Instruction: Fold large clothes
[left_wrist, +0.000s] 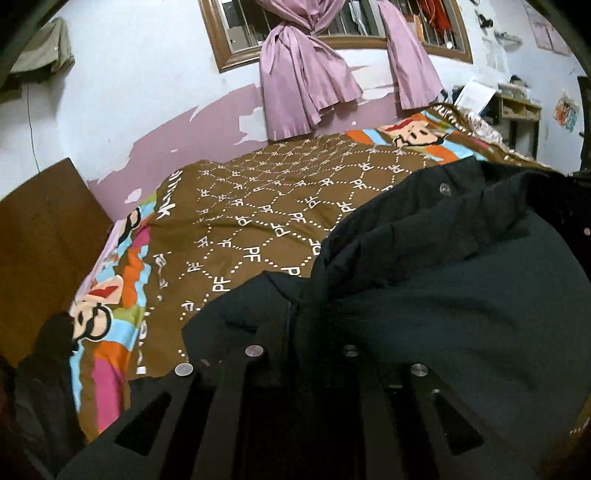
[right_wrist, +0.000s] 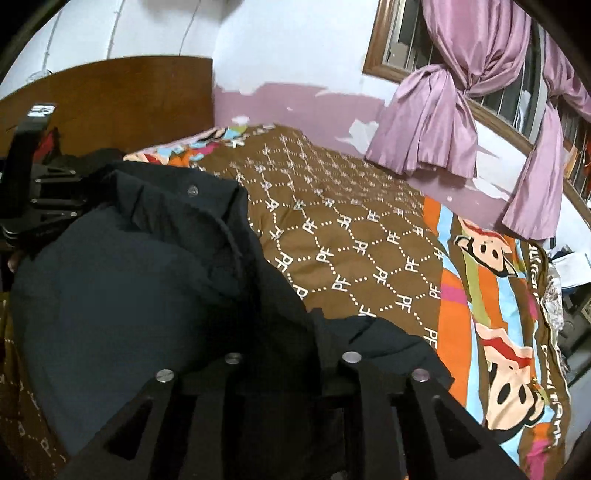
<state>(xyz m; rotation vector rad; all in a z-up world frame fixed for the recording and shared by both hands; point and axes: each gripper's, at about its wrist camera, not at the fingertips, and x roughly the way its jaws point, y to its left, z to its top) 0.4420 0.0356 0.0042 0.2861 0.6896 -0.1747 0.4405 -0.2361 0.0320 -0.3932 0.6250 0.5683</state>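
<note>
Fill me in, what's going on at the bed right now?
A person with a gripper in each hand is working on a dark padded jacket lying on the brown patterned bedspread. The left gripper and the right gripper both sit at the jacket's near edge, with dark fabric between their fingers, though a firm grip can't be confirmed. The jacket is bunched and puffy, not folded flat yet. Pink curtains hang by the window behind.
</note>
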